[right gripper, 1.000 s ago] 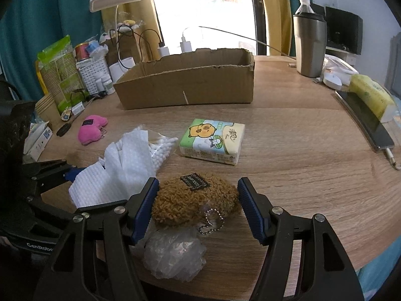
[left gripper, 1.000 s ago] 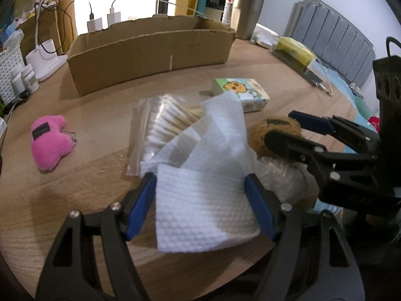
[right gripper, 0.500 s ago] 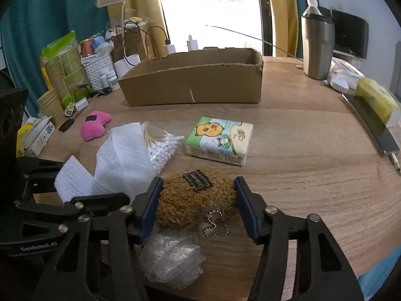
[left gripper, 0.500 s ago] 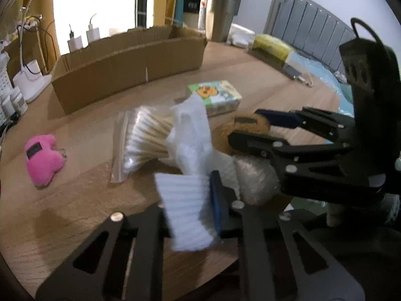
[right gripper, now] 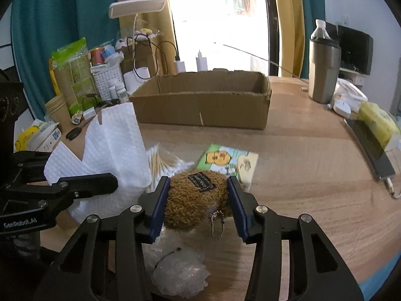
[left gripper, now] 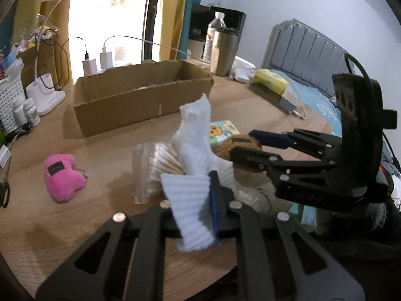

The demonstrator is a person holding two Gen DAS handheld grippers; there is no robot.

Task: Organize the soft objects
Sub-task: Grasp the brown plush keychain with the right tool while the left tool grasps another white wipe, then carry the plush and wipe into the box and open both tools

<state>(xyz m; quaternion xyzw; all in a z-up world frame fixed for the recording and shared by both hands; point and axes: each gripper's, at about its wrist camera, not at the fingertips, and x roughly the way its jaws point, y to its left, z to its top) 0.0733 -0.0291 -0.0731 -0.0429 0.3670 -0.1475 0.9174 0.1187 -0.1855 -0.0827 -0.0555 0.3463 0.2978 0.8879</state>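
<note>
Over the table [right gripper: 300,150] both tongs tilt down (side by side): left tongs [left gripper: 193,200] pinching white cloth [left gripper: 195,135], right tongs [right gripper: 198,200] closing around brown plush [right gripper: 193,200]

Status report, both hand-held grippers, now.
Left hand-held gripper shut on white cloth. Right hand-held gripper jaws just closing, pads on brown plush. Cardboard box open ahead, tissue pack between.

A wooden table [right gripper: 313,155] holds a big cardboard box [right gripper: 205,107], a pink plush toy [left gripper: 64,176], a bag of cotton swabs [left gripper: 153,168], a tissue pack [right gripper: 230,161], a crumpled plastic bag [right gripper: 179,273] and a metal cup [right gripper: 323,71].
</note>
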